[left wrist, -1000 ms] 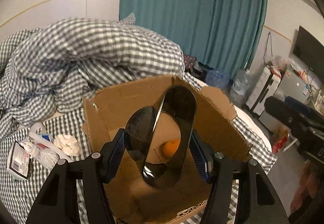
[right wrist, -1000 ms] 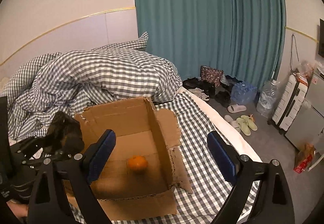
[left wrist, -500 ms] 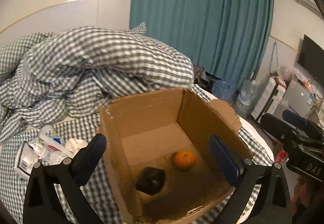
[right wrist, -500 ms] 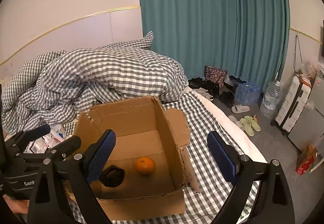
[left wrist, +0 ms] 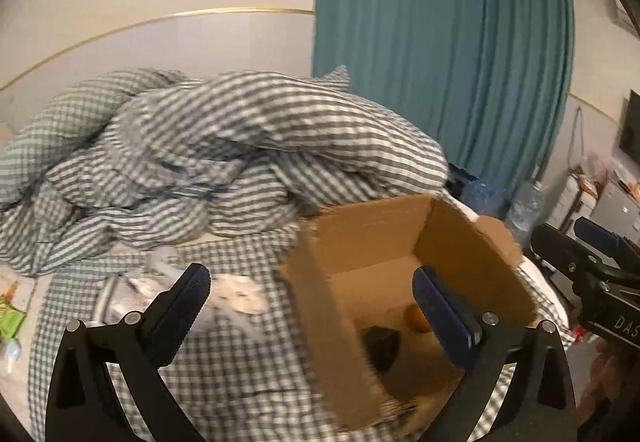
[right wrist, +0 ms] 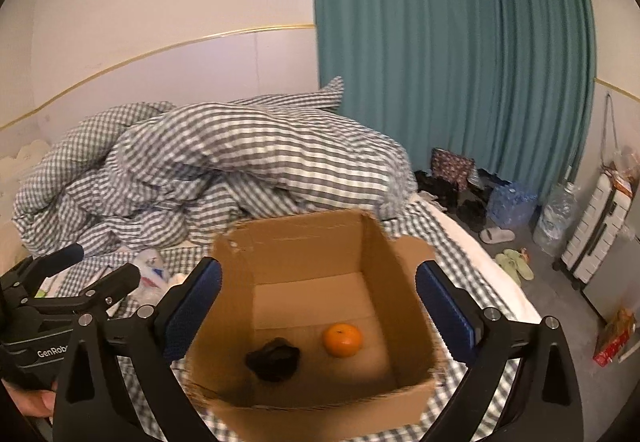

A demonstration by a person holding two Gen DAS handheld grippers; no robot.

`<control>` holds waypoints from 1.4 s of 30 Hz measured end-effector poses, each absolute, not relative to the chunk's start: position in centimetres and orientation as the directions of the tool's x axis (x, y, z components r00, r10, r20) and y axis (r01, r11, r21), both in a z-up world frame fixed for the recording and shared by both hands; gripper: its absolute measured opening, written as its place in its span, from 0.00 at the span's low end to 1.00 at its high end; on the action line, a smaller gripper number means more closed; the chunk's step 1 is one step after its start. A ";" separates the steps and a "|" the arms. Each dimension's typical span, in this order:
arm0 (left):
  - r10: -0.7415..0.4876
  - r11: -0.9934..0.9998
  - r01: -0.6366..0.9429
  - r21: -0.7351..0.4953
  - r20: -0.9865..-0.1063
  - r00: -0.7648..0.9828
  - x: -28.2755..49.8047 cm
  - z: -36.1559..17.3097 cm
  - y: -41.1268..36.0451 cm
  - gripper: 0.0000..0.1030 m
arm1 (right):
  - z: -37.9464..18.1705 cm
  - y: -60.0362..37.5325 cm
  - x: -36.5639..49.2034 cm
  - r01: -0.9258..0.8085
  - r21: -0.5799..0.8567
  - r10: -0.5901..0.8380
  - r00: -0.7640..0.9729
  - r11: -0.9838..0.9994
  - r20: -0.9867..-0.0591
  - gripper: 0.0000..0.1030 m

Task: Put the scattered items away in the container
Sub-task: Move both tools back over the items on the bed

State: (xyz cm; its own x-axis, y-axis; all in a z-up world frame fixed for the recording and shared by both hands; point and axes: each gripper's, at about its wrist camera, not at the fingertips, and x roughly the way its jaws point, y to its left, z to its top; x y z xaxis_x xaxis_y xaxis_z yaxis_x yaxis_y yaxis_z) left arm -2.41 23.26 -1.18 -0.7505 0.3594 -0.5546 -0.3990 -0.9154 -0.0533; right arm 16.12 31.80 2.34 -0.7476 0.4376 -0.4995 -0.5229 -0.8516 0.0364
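Cardboard box [right wrist: 304, 238], orange [right wrist: 343, 340], black item [right wrist: 273, 359] inside

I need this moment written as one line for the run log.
box: orange, black item inside | left hand-held gripper: open, jaws just opened, empty | right hand-held gripper: open, jaws just widened, empty | packets: on bed

The dark folded sunglasses [right wrist: 273, 359], a second ago held in the left claw [left wrist: 312, 306], now lie in the cardboard box [right wrist: 304, 242] beside the orange [right wrist: 343, 340]. That claw's jaws stand wide and empty, swung left; the right claw [right wrist: 318, 306] has just been opening slightly.
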 end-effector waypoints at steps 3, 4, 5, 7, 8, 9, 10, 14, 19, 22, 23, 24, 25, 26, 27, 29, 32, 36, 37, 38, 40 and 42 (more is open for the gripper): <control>0.321 -0.935 -0.352 -0.050 -0.547 -0.773 -2.7 -0.7 20.3 1.00 | 2.6 29.6 14.6 -0.492 0.031 0.415 -0.765 -0.870 -0.493 0.99; 0.310 -0.940 -0.336 -0.054 -0.544 -0.780 -2.8 -0.5 19.2 1.00 | 2.7 28.9 14.1 -0.481 0.029 0.407 -0.771 -0.876 -0.491 0.99; 0.299 -0.946 -0.321 -0.055 -0.540 -0.787 -2.9 -0.3 18.2 1.00 | 2.9 28.1 13.5 -0.467 0.028 0.395 -0.778 -0.884 -0.488 1.00; 0.274 -0.955 -0.291 -0.053 -0.534 -0.800 -3.0 0.0 16.4 1.00 | 3.1 26.6 12.5 -0.445 0.024 0.379 -0.789 -0.895 -0.484 1.00; 0.259 -0.960 -0.275 -0.051 -0.531 -0.807 -3.0 0.1 15.3 1.00 | 3.2 25.8 11.8 -0.435 0.019 0.373 -0.793 -0.900 -0.482 1.00; 0.242 -0.966 -0.255 -0.049 -0.528 -0.814 -3.1 0.3 14.2 1.00 | 3.2 25.0 11.2 -0.426 0.015 0.367 -0.797 -0.905 -0.480 1.00; 0.224 -0.971 -0.235 -0.046 -0.526 -0.821 -3.3 0.4 13.0 1.00 | 3.3 24.3 10.8 -0.415 0.014 0.358 -0.801 -0.910 -0.480 1.00; 0.166 -0.985 -0.160 -0.058 -0.529 -0.832 -3.8 0.4 9.0 1.00 | 3.3 21.4 8.5 -0.360 0.023 0.304 -0.820 -0.933 -0.485 1.00; 0.092 -0.995 -0.064 -0.071 -0.529 -0.843 -4.2 0.1 3.8 1.00 | 2.9 18.3 5.5 -0.297 -0.001 0.260 -0.833 -0.955 -0.489 1.00; 0.051 -0.997 -0.016 -0.070 -0.537 -0.842 -4.5 -0.3 1.0 1.00 | 2.2 17.0 3.8 -0.261 0.000 0.226 -0.836 -0.965 -0.500 1.00; 0.045 -0.997 -0.007 -0.072 -0.538 -0.842 -4.5 -0.5 0.4 1.00 | 1.8 16.5 3.2 -0.247 0.000 0.213 -0.835 -0.969 -0.508 1.00; 0.036 -0.997 0.005 -0.074 -0.539 -0.841 -4.6 -0.7 -0.3 1.00 | 1.4 16.1 2.7 -0.235 -0.003 0.203 -0.832 -0.972 -0.516 1.00; 0.030 -0.997 0.012 -0.074 -0.542 -0.840 -4.7 -0.9 -0.9 1.00 | 1.0 15.7 2.1 -0.225 -0.008 0.196 -0.828 -0.974 -0.525 1.00; 0.026 -0.997 0.017 -0.073 -0.544 -0.838 -4.9 -1.2 -1.4 1.00 | 0.5 15.3 1.5 -0.214 -0.014 0.188 -0.824 -0.977 -0.535 1.00; 0.020 -0.998 0.020 -0.066 -0.547 -0.837 -5.0 -1.5 -1.9 1.00 | 0.0 15.0 1.0 -0.203 -0.018 0.181 -0.820 -0.979 -0.543 1.00; 0.007 -0.999 0.023 -0.048 -0.553 -0.833 -5.3 -2.3 -2.5 1.00 | -0.9 14.5 0.2 -0.189 -0.022 0.168 -0.810 -0.982 -0.562 1.00; -0.001 -0.999 0.027 -0.036 -0.572 -0.820 -5.8 -3.7 -3.2 1.00 | -2.1 14.1 -0.8 -0.153 0.000 0.124 -0.803 -0.988 -0.583 1.00; 0.009 -0.999 0.018 -0.040 -0.601 -0.799 -6.8 -5.8 -3.8 1.00 | -3.4 13.4 -1.9 -0.132 -0.019 0.116 -0.790 -0.991 -0.602 1.00; 0.014 -0.999 0.014 -0.041 -0.608 -0.794 -7.0 -6.4 -3.8 1.00 | -3.6 13.3 -2.1 -0.130 -0.020 0.115 -0.787 -0.991 -0.606 1.00; 0.020 -0.999 0.009 -0.044 -0.612 -0.790 -7.3 -6.7 -3.8 1.00 | -3.9 13.3 -2.5 -0.127 -0.020 0.113 -0.784 -0.992 -0.611 1.00; 0.038 -0.998 -0.001 -0.059 -0.623 -0.781 -7.7 -7.6 -3.7 1.00 | -4.5 13.3 -3.0 -0.125 -0.017 0.109 -0.778 -0.992 -0.619 1.00; 0.050 -0.998 -0.009 -0.069 -0.625 -0.779 -8.0 -8.2 -3.7 1.00 | -5.1 13.3 -3.6 -0.125 -0.018 0.109 -0.771 -0.992 -0.627 1.00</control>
State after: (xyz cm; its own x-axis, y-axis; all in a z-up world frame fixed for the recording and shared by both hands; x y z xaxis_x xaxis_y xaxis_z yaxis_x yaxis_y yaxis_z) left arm -7.98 -3.74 -8.20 -0.7793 0.0504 -0.6247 -0.0090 -0.9976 -0.0692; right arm -3.56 13.35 -5.10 -0.7712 0.1087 -0.6272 -0.1252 -0.9920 -0.0179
